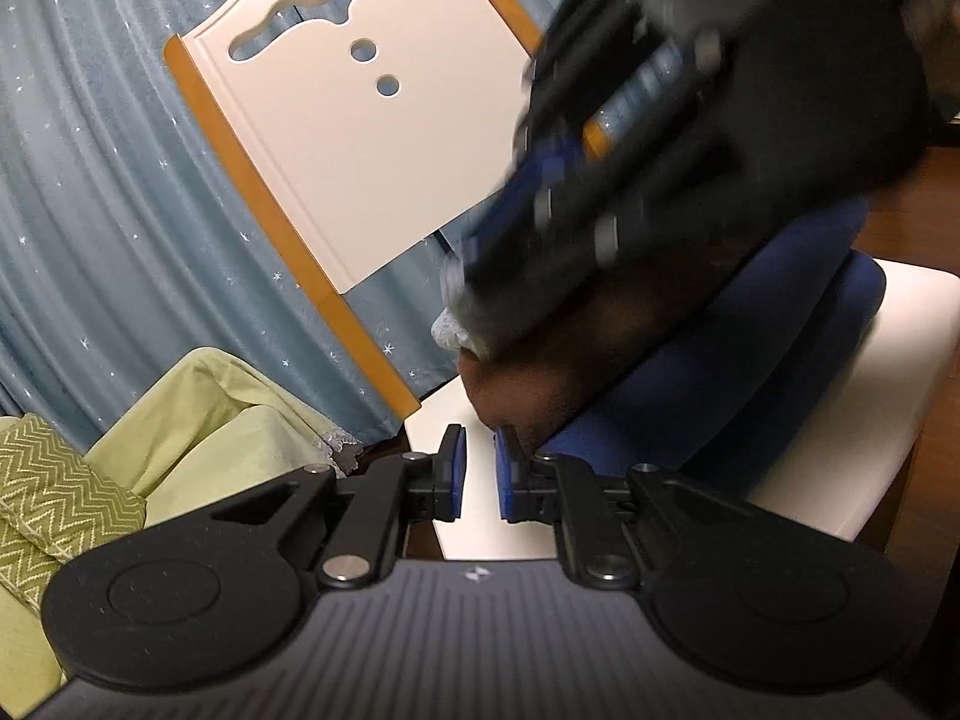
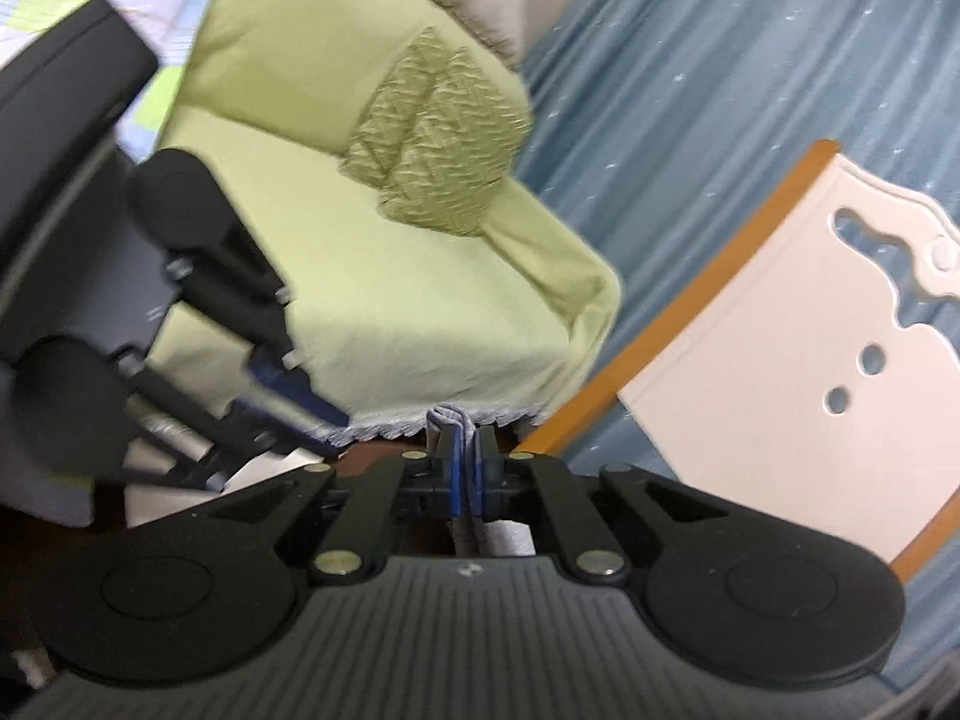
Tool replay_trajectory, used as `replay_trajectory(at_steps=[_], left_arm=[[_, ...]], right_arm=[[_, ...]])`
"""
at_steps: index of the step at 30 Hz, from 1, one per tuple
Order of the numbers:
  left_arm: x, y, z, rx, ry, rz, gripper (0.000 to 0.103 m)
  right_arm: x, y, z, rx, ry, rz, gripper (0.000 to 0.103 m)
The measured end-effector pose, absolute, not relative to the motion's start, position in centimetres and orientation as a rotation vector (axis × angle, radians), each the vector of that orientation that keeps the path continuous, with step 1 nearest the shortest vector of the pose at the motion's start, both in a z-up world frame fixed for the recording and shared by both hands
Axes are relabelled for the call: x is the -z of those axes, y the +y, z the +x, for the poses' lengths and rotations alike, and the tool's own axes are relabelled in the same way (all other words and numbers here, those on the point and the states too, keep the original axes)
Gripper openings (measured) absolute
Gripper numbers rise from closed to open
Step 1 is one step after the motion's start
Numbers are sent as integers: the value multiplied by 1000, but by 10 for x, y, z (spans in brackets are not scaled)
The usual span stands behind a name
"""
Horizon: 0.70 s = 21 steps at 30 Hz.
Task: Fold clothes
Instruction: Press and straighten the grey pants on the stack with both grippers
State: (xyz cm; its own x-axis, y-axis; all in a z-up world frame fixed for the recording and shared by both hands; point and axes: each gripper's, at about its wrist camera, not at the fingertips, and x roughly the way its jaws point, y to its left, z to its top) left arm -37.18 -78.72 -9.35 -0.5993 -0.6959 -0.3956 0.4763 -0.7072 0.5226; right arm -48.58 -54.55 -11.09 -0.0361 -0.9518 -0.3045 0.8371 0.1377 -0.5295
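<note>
A fold of pale grey cloth [image 2: 447, 420] is pinched between the closed jaws of the right gripper [image 2: 467, 468], the doubled edge standing up just above the blue pads [image 2: 456, 480] while more of the same cloth is seen hanging below them. In the right wrist view the left gripper [image 2: 288, 396] is caught to the left, blurred, in front of a sofa draped in a light green cover [image 2: 420, 312] on which a zigzag-patterned green cushion [image 2: 438, 138] is propped. A blue curtain [image 2: 690, 90] and a white chair back [image 2: 780, 372] with orange wooden edging are seen to the right.

In the left wrist view, the left gripper [image 1: 478, 468] is held with its jaws narrowly parted over a white counter [image 1: 840, 420]; nothing is seen between its pads. Its right pad [image 1: 507, 474] is set against the edge of a dark blue garment [image 1: 720, 390] lying on the counter, under a brown one [image 1: 540, 378]. The right gripper [image 1: 480, 276] is seen above, blurred, with a scrap of pale cloth [image 1: 450, 324] at its tip. Whether that scrap belongs to either garment cannot be told.
</note>
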Motion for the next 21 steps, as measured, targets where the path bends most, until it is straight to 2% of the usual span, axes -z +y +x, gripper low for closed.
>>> replay_trajectory(at_steps=[5, 10, 12, 14, 21], left_arm=[[96, -777, -365, 2291, -498, 803, 17], [90, -771, -360, 2295, -501, 755, 17], [82, -770, -357, 2304, -481, 700, 17], [74, -769, -359, 2322, -477, 653, 17], [75, -780, -386, 2338, -527, 715, 17]], right_arm=[[143, -556, -470, 1376, 807, -223, 3], [137, -539, -470, 1370, 819, -243, 9], [132, -521, -475, 1376, 790, -237, 15], [129, -509, -478, 1398, 752, -230, 16], [125, -443, -538, 1670, 577, -102, 27]])
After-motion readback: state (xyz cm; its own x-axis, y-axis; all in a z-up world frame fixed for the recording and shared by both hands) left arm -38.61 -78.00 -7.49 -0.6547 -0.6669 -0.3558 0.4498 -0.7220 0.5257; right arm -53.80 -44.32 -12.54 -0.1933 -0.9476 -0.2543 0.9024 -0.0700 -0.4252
